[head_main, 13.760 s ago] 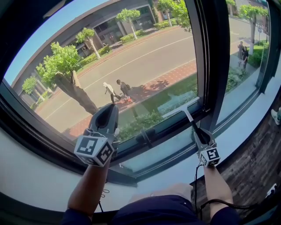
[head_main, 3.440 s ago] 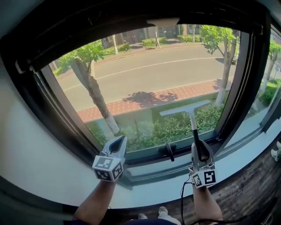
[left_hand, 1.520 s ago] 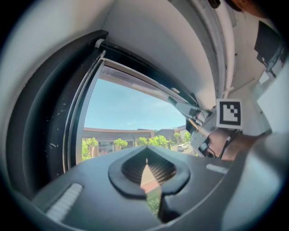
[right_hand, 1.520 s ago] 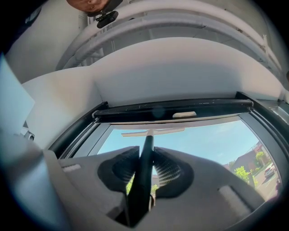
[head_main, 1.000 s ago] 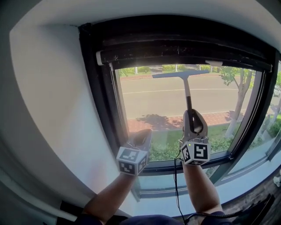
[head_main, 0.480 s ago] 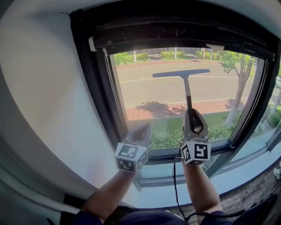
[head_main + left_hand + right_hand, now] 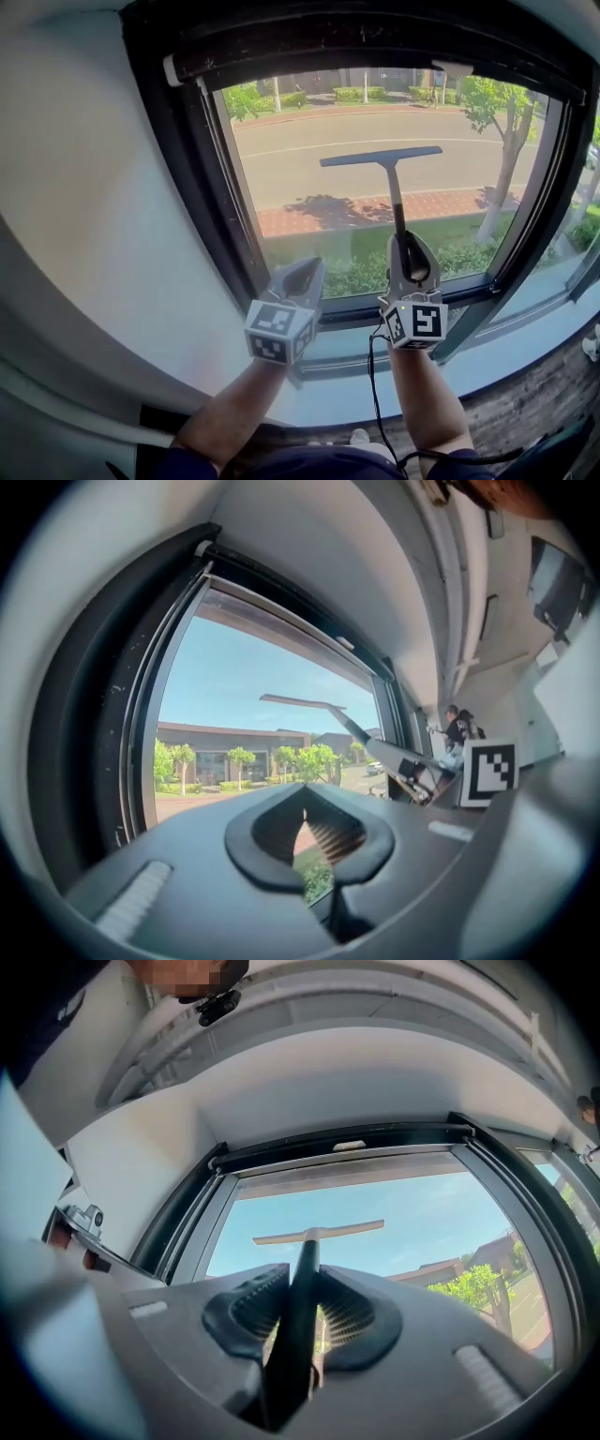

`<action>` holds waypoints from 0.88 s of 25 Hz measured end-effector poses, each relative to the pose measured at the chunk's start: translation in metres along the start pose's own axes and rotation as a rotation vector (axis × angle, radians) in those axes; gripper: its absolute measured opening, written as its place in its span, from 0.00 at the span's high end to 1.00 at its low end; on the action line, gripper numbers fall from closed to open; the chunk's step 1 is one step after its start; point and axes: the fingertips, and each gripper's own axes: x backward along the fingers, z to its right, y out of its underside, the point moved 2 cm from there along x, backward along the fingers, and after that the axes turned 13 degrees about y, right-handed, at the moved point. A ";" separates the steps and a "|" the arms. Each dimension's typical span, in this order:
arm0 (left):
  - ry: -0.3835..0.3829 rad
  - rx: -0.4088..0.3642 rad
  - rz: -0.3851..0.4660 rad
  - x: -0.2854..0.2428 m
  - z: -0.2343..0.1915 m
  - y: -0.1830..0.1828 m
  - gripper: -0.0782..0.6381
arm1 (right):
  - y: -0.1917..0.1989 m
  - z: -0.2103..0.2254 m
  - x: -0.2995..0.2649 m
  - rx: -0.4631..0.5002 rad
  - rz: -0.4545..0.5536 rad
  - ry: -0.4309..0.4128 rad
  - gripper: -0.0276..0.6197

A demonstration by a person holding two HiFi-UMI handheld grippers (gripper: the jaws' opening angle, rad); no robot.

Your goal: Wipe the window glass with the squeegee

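Glass-wiping step under way, judging from the pose. Pinching the dark handle of the squeegee point(image 7: 392, 192) with the right claw point(image 7: 409, 246), low on the handle, both pads pressing on it from the two sides, the handle running out straight between them toward the pane. Holding the blade across the middle of the window glass point(image 7: 309, 202), nearly level, the right end a little higher, well below the top edge of the black window frame point(image 7: 192, 178) and well above its bottom edge. Contact of the rubber edge with the pane: not possible to confirm from these views.

Holding the left claw point(image 7: 305, 272) pressed together on nothing, near the bottom-left corner of the glass, just beside the right one, taking no part in the wiping.

Probably working one pass over the pane, with the lower half and the strip along the left edge of the frame seemingly waiting for the blade. Calling next for drawing the blade straight toward the bottom edge, pressing evenly on both ends, gripping firmly enough to stop the handle from turning between the pads, and stopping before knocking the bottom rail. After that, most likely lifting off and placing the blade beside for an overlapping pass.
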 end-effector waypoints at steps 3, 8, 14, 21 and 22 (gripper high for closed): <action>0.004 0.005 -0.007 0.001 0.004 0.006 0.88 | 0.011 0.002 0.008 -0.001 -0.024 0.011 0.80; -0.016 -0.002 -0.013 0.004 0.002 0.019 0.88 | 0.029 0.004 0.023 -0.009 -0.055 0.022 0.80; -0.042 0.011 -0.006 0.011 0.006 0.041 0.88 | 0.053 0.009 0.044 -0.004 -0.107 0.036 0.80; -0.045 0.051 -0.028 0.015 0.006 0.064 0.88 | 0.080 0.013 0.065 0.005 -0.152 0.047 0.80; -0.048 0.049 -0.031 0.015 0.006 0.069 0.88 | 0.084 0.013 0.069 0.004 -0.160 0.048 0.80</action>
